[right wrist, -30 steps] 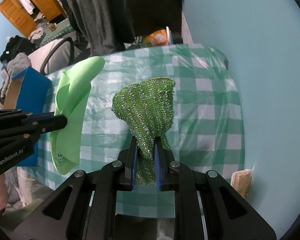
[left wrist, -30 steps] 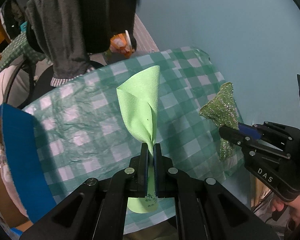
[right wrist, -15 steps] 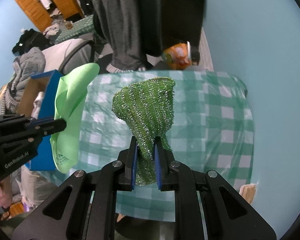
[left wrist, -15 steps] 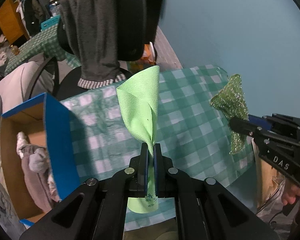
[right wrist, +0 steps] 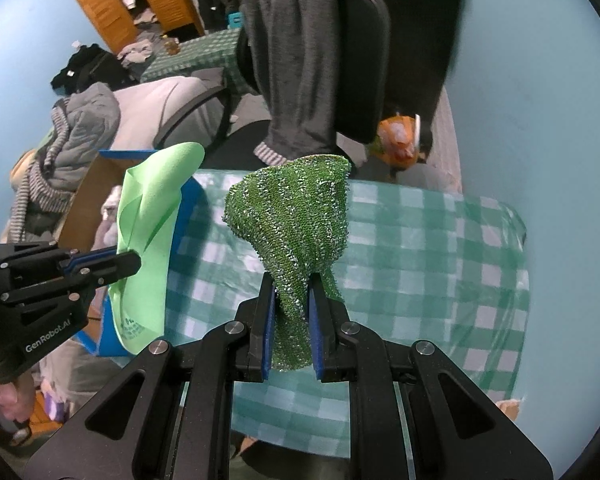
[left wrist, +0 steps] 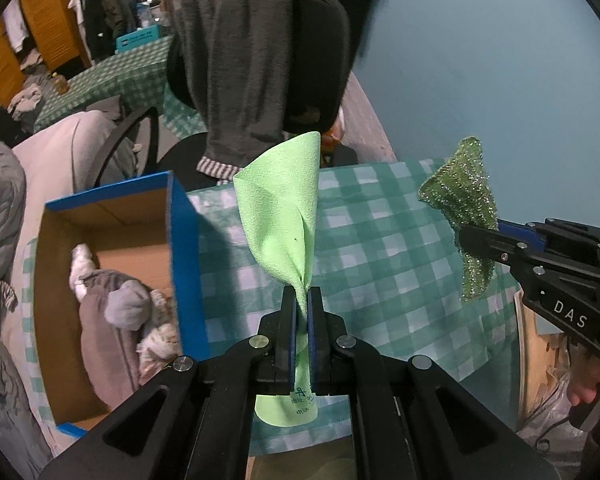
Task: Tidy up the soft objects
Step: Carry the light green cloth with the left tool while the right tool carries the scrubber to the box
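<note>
At the far left, off the table's left edge, stands an open cardboard box point(left wrist: 112, 240) with blue outer walls; crumpled grey and white soft things point(left wrist: 120, 312) lie in its bottom. Beside its blue wall begins the table point(left wrist: 380, 248), covered in a green-and-white checked cloth under a clear plastic sheet.

Above the table's left part the left tongs point(left wrist: 301, 300) are pressed together on a light green cloth point(left wrist: 284, 216), pinching it at a narrow waist; the cloth flares up into a twisted cone above the blue pads, and its printed lower corner hangs out below them. In the right wrist view the same cloth point(right wrist: 148, 248) hangs just beside the box, held clear of the table.

Behind the table's far edge a black chair point(left wrist: 320, 60) carries a dark grey garment point(left wrist: 240, 72) with a striped hem draped over its back.

Further right, over the table's right part, the right tongs point(right wrist: 291, 292) pinch a glittery dark green knitted cloth point(right wrist: 296, 220), which bunches between the pads and fans out above them, also off the surface. A hand point(left wrist: 592, 384) grips the right tool's handle at the far right
</note>
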`<state>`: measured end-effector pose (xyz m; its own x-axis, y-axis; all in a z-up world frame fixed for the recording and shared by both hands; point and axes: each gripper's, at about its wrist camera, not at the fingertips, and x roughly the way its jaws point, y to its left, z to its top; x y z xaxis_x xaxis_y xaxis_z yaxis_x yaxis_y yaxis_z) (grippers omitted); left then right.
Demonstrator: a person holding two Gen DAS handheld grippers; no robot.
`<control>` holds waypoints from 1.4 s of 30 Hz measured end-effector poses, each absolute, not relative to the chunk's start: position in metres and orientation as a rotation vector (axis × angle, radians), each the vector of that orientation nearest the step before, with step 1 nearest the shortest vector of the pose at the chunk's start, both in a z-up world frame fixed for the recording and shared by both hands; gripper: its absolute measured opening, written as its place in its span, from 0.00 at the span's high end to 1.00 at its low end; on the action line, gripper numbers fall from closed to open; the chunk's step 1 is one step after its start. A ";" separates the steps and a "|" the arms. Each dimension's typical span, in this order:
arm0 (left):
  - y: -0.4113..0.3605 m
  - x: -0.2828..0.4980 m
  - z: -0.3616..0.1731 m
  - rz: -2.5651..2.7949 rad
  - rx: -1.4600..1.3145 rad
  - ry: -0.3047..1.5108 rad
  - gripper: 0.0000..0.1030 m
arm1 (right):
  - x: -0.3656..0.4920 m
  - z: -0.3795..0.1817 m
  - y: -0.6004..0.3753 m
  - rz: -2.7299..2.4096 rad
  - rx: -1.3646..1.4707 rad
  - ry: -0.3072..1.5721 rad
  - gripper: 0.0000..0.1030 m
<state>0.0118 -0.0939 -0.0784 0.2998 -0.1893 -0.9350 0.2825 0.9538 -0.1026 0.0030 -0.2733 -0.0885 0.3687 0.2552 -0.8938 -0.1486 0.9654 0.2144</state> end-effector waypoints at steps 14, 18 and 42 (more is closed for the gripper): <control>-0.035 0.011 -0.070 -0.223 0.033 1.212 0.96 | 0.021 -0.081 -0.211 0.371 0.065 1.150 0.86; -0.021 0.009 -0.068 -0.202 0.018 1.213 0.96 | 0.026 -0.080 -0.194 0.399 0.055 1.148 0.86; 0.081 0.012 -0.087 -0.064 -0.062 1.242 0.96 | 0.054 -0.093 -0.079 0.563 -0.022 1.188 0.85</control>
<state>0.0121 0.0815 -0.0871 0.3219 -0.0823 -0.9432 0.0151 0.9965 -0.0818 0.0540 -0.0793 -0.0928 0.2535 0.4028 -0.8795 -0.4257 0.8629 0.2725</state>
